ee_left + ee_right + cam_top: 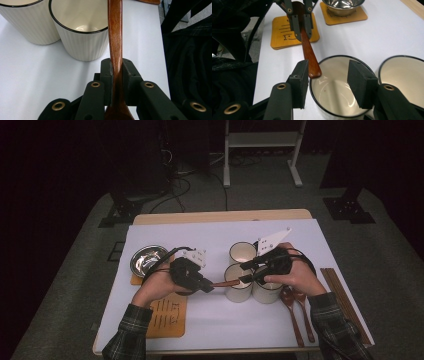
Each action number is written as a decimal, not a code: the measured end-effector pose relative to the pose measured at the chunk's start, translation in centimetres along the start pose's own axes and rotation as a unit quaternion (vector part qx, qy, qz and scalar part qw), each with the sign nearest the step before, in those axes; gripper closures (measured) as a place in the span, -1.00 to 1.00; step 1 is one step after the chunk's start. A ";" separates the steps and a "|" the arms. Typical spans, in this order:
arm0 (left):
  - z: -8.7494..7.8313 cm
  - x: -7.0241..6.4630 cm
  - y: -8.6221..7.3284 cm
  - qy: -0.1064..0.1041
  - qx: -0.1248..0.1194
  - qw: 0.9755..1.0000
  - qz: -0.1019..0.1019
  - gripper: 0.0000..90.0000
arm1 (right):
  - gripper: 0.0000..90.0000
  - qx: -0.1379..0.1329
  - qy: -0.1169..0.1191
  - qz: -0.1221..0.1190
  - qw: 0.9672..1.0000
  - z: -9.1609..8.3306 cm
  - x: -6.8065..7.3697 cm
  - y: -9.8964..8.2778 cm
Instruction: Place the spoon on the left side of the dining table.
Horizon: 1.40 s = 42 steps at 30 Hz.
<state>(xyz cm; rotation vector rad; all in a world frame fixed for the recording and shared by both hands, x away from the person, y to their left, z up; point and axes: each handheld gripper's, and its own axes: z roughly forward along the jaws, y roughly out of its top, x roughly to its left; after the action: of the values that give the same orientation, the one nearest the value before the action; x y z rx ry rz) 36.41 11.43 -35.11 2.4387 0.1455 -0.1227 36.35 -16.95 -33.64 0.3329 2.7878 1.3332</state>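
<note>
While your left gripper [207, 286] keeps its jaws clamped on the handle of the wooden spoon [115, 50], the spoon lies roughly level above the tabletop [210, 320], its free end reaching over the rim of the near-left cream mug [337, 87]. Your right gripper [328, 83] hovers over that same mug with its jaws standing apart and gripping nothing, the left one just beside the spoon's tip. Two more wooden spoons [295, 307] lie on the tabletop near your right hand [300, 277].

cups [243, 254]: 3 | wooden spoons [226, 283]: 3 | coasters [167, 316]: 2 | steel bowl [148, 259]: 1
</note>
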 end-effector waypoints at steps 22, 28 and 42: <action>-0.7 0.1 -0.4 0.009 -0.005 1.000 -0.002 0.79 | 0.11 -0.006 -0.048 0.038 0.998 -2.6 -0.2 -3.1; -0.7 0.1 -0.4 0.010 -0.007 1.000 -0.003 0.79 | 0.10 -0.003 -0.057 0.051 0.997 -3.2 -0.4 -4.2; -0.9 0.1 -0.5 0.012 -0.008 1.000 -0.004 0.79 | 0.10 -0.014 -0.087 0.073 0.993 -5.8 -0.9 -6.0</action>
<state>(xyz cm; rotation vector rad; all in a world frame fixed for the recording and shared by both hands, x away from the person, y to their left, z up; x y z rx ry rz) 36.49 12.43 -34.73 2.4239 0.1674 -0.0948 35.49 -25.24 -34.71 0.6300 2.6418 1.2992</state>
